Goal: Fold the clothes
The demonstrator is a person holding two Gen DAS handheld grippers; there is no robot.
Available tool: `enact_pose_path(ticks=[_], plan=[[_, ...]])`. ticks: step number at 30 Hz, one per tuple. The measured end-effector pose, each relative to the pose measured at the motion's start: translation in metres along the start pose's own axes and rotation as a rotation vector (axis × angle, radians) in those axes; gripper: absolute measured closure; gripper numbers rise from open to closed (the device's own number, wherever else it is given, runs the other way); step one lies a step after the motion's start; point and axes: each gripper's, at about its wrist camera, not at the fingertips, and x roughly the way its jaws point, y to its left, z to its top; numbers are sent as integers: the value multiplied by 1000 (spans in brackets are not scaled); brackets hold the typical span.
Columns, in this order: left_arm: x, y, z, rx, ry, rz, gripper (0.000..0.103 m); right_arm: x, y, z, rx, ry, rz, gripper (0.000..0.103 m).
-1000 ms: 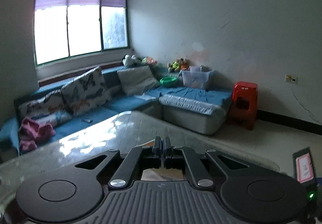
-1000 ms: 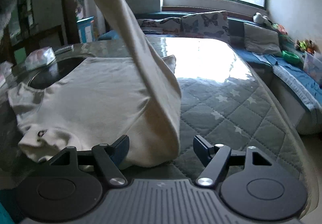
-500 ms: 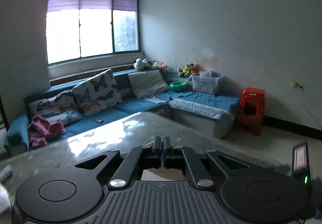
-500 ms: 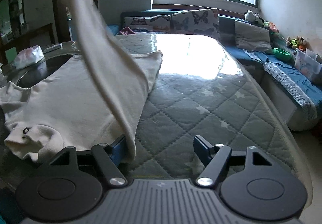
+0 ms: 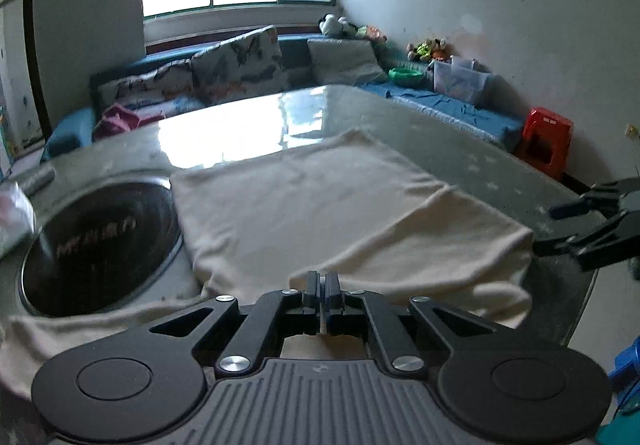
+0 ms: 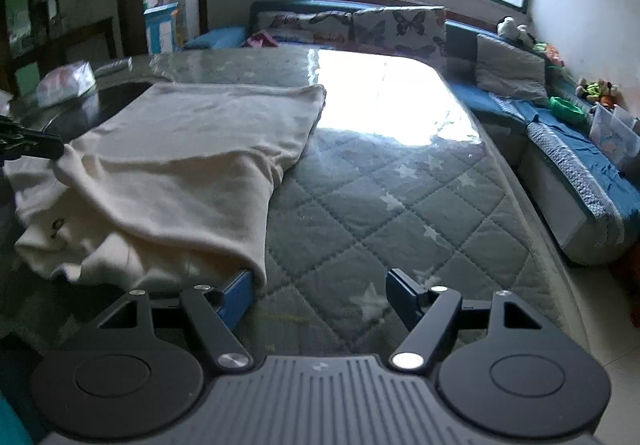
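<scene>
Left wrist view has our left gripper (image 5: 322, 299) with its fingers pressed together, pinching a bit of the cream shirt (image 5: 320, 201) right at the near edge of the table (image 5: 480, 161). Shirt's a soft, fleecy-looking thing, laid flat across the near-left part of the tabletop with its right side folded over itself, so we get a doubled flap with a rounded fold line. Its left edge sits right beside the dark round inset (image 5: 96, 241) in the table. On the right wrist view our right gripper (image 6: 320, 295) is spread wide, nothing between its fingers; the left blue fingertip sits just by the folded corner of the shirt, though whether it touches we can't tell. Quilted star-pattern cover (image 6: 400, 205) shows under the glossy top.
</scene>
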Motion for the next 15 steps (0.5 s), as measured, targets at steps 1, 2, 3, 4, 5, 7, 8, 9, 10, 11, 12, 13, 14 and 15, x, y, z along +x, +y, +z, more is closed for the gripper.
enact_pose_path(ticks=[1,2,3,4,5,7,8,9,10,11,12,13,14,15], plan=[[0,1,-1,-7,4,0,99,-4,-1,1,-10,4,9,31],[-1,3,-2,-15,7,1,99,-7,-2,3,-15,3,25,32],[-2,4,-4,-24,8,-1,99,-10,-4,7,-18,-2,41,35],[-2,5,-6,-34,9,-4,99,-13,-4,11,-18,-12,57,40],[-3,6,-7,-44,10,-7,99,-15,-5,16,-17,-23,72,42],[-2,8,-9,-60,15,-9,97,-13,-4,27,-10,-47,99,47],[-1,8,-8,-64,17,-11,97,-9,-3,33,-7,-55,113,50],[0,7,-8,-68,20,-13,96,-3,-3,38,-8,-59,121,54],[0,7,-8,-72,22,-19,93,4,-2,44,-9,-62,128,57],[2,6,-8,-72,27,-22,93,12,-2,49,-5,-60,135,59],[4,5,-8,-72,33,-25,92,20,-2,54,-1,-57,143,62],[6,4,-8,-72,38,-27,92,26,-3,57,4,-55,146,62],[7,3,-8,-72,44,-30,92,32,-4,61,9,-54,148,62],[9,2,-8,-73,49,-33,92,38,-5,64,15,-52,151,62]])
